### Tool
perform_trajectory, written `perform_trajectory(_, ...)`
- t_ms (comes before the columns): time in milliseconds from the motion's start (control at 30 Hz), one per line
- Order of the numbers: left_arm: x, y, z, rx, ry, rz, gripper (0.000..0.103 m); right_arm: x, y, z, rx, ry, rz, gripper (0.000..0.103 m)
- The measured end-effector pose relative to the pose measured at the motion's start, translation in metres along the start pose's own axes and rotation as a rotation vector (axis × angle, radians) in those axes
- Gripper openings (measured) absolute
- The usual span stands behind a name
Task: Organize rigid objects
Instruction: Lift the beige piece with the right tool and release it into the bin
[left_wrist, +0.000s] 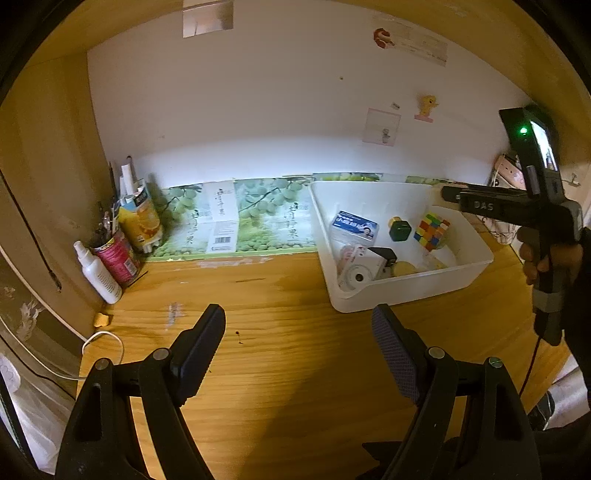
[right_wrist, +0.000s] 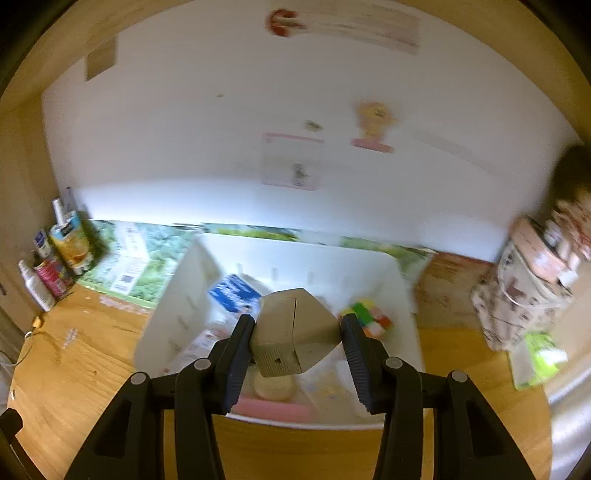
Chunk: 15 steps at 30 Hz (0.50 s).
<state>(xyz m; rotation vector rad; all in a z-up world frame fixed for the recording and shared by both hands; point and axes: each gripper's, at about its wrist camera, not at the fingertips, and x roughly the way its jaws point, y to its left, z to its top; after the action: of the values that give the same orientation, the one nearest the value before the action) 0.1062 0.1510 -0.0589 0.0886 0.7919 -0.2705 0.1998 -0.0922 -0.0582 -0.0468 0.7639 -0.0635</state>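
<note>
Beige angular box (right_wrist: 295, 334) clamped in my right gripper (right_wrist: 297, 332), held over white bin (right_wrist: 177, 314). Left gripper (left_wrist: 299, 343) spread wide, nothing in it, above wood table (left_wrist: 288, 369). Bin holds Rubik's cube (left_wrist: 431, 230), green cube (left_wrist: 399, 229), white instant cam (left_wrist: 360, 271), blue-label pack (left_wrist: 354, 225), text unreadable. "DAS" printed on right gripper body.

My left gripper (left_wrist: 299, 347) has black arms, silver pivot screws, ribbed and purple-textured pads; my right gripper (right_wrist: 298, 347) matches, ribbed black pads; its body shows "DAS" lettering, a green light, a black cable.
</note>
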Motion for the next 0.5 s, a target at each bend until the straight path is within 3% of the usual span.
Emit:
perform_trajectory(300,0.001,0.013,0.001,-0.012,-0.005,0.030,0.084,0.011,0.022,0.000,-0.005,-0.020,0.031,0.049)
perform_trajectory(500,0.002,0.012,0.002,-0.016,-0.016,0.009,0.084,0.009,0.023,-0.003,-0.010,-0.022,0.019,0.051)
